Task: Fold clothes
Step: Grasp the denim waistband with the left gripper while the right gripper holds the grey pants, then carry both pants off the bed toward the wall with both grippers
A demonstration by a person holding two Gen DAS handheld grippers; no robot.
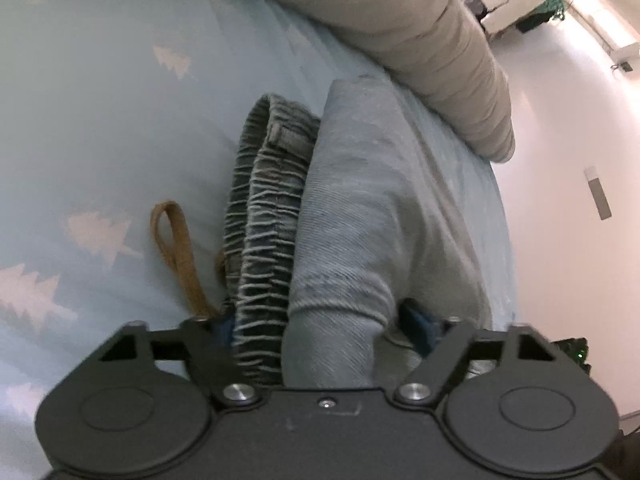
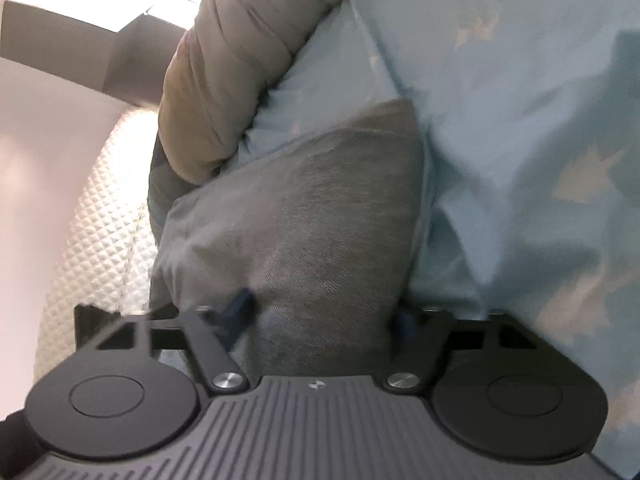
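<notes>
A pair of light blue denim jeans (image 1: pixel 360 200) lies bunched on the bed, with its ribbed elastic waistband (image 1: pixel 264 240) to the left and a tan drawstring loop (image 1: pixel 176 248) beside it. My left gripper (image 1: pixel 326 336) is shut on the jeans, cloth and waistband bulging between the blue pads. In the right wrist view a folded grey-blue part of the jeans (image 2: pixel 320 208) fills the middle. My right gripper (image 2: pixel 320 316) is shut on that fold. The fingertips are mostly hidden by cloth.
The bed has a pale blue sheet with white tree prints (image 1: pixel 100 120) (image 2: pixel 540 160). A beige padded garment (image 1: pixel 420 40) (image 2: pixel 224 72) lies along the far edge. A white quilted mattress side (image 2: pixel 92 220) and the floor (image 1: pixel 580 200) show beyond the bed edge.
</notes>
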